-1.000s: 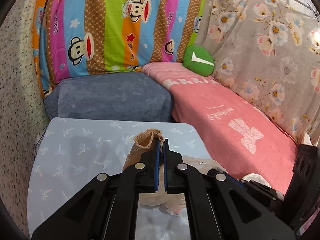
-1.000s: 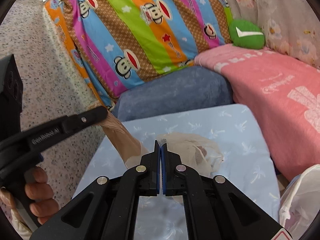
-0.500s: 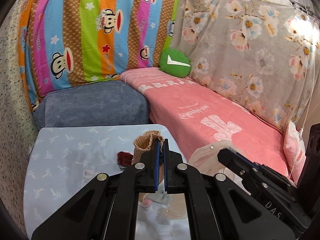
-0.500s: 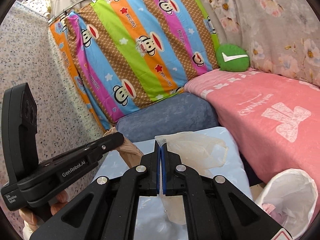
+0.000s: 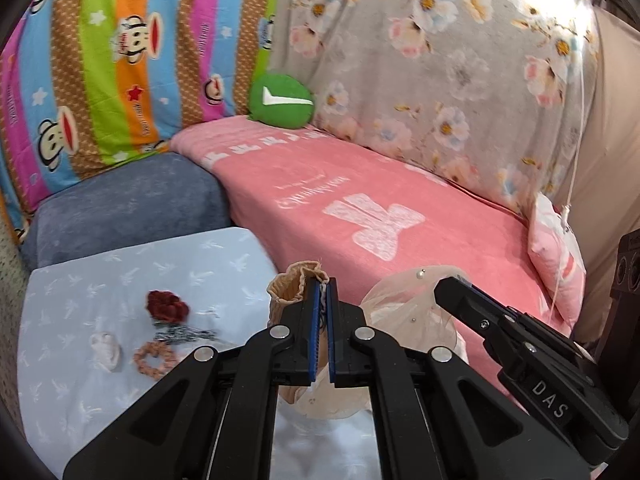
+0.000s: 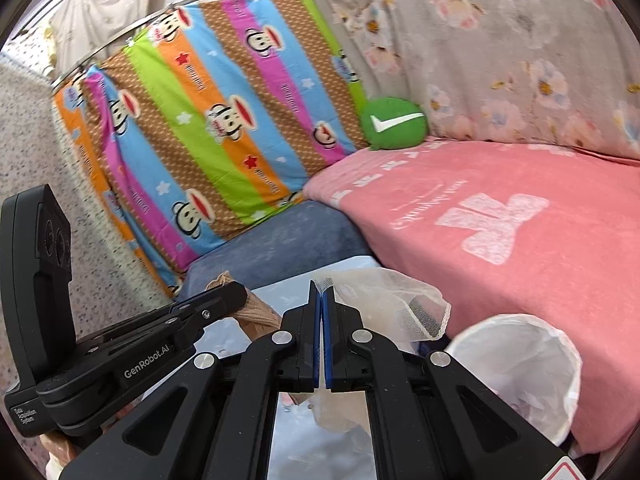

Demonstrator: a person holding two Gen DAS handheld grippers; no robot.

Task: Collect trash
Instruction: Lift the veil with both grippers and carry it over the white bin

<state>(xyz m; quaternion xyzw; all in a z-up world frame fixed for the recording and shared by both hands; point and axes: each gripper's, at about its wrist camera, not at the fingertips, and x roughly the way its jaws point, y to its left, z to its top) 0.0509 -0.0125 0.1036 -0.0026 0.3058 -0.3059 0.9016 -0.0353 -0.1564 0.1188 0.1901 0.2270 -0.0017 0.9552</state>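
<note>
Both grippers have swung sideways since 1 second ago, away from the striped monkey-print sheet and toward the pink bed; small scraps on the table have come into view, and so has a white-lined bin.

Left gripper (image 5: 323, 292): jaws pressed together, pinching the ruffled edge of a tan cloth piece (image 5: 294, 286) that hangs below them; right gripper (image 6: 321, 300): jaws pressed together, pinching a sheer cream mesh piece (image 6: 394, 304) that billows to their right; both pieces are held up above the near right end of the table (image 5: 132, 276), which is draped in pale blue cloth; in the left wrist view the right gripper (image 5: 460, 286) reaches in from the right with the sheer mesh bunched beneath it.

On the table, left of the left gripper, lie 4 small scraps close together: a dark red crocheted flower (image 5: 167, 307), a grey tangle (image 5: 184, 335), a peach braided ring (image 5: 154, 360) and a white crumpled bit (image 5: 106, 351).

White-lined bin (image 6: 516, 372): open-mouthed, low at the right, against the bed's edge; pink blanket (image 6: 500, 208) covers the bed; a round green cushion (image 6: 394, 123) with a white tick sits in the corner, between the monkey-print sheet (image 6: 208, 128) and a grey floral sheet (image 6: 500, 48).
</note>
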